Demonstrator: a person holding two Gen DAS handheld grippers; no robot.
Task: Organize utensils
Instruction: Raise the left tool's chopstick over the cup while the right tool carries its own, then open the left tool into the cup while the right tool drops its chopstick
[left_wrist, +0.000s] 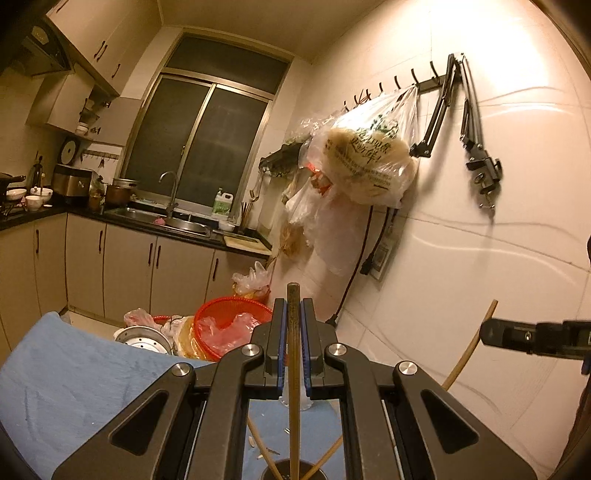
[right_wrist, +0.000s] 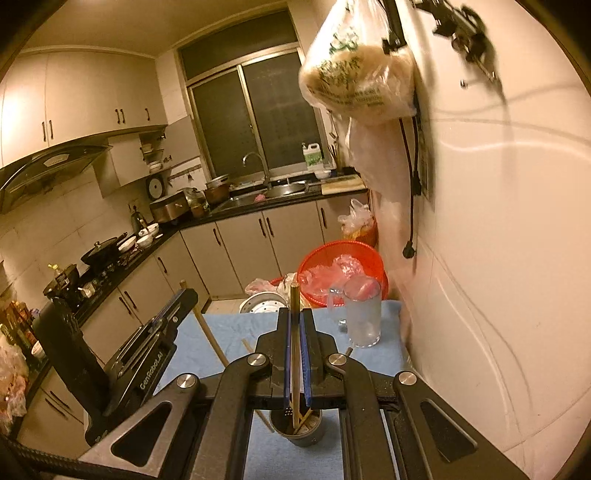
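Both jaws are pinching a chopstick each: the left gripper (left_wrist: 293, 314) grips one chopstick (left_wrist: 294, 369), the right gripper (right_wrist: 294, 325) another (right_wrist: 294, 350), both above the holder cup (right_wrist: 295, 428) on the blue-clothed surface (right_wrist: 369, 354). Held near their tops, the sticks could pivot, miss the cup's mouth or tip it, or the right one could knock the glass mug (right_wrist: 364, 317) nearby

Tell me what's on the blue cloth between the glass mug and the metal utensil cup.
Only bare blue cloth shows between the glass mug and the utensil cup in the right wrist view; the right gripper hides part.
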